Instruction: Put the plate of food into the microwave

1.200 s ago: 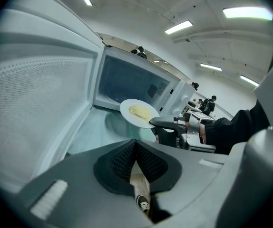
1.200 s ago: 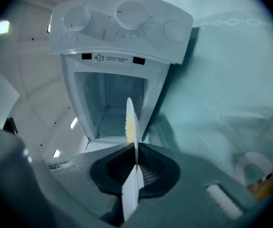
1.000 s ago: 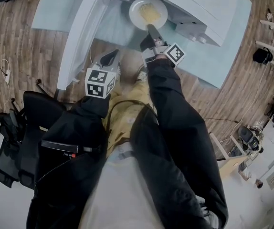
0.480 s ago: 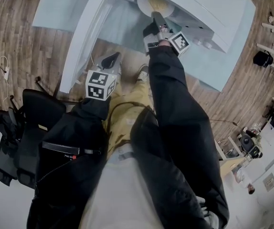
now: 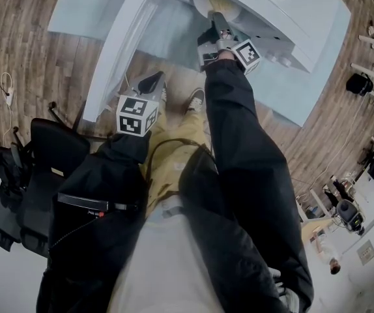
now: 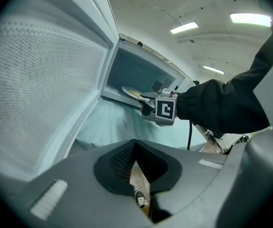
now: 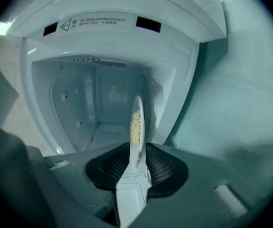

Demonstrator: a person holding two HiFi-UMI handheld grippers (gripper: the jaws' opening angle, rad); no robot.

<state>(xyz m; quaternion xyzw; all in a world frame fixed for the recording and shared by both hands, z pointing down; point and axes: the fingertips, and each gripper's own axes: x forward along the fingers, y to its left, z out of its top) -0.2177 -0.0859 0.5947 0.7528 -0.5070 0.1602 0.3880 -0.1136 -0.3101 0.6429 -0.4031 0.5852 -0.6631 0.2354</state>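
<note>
The white microwave [image 5: 285, 8] stands open, its door [image 5: 118, 44] swung out to the left. A white plate [image 5: 208, 2] with yellow food [image 7: 134, 124] is partly inside the cavity [image 7: 93, 103], level in the left gripper view [image 6: 132, 93]. My right gripper [image 5: 218, 22] reaches into the mouth with the plate's rim between its jaws; they have just been opening, and a gap shows on both sides of the rim [image 7: 137, 161]. My left gripper [image 5: 153, 80] hangs low beside the door, shut and empty [image 6: 135, 144].
The microwave sits on a pale green table [image 5: 291, 90]. A black office chair [image 5: 17, 175] stands at the left on the wooden floor [image 5: 30, 57]. The open door hangs out over the table's near edge, just above my left gripper.
My right gripper has carried the plate further into the microwave, so more of it lies under the top. The left gripper has stayed put.
</note>
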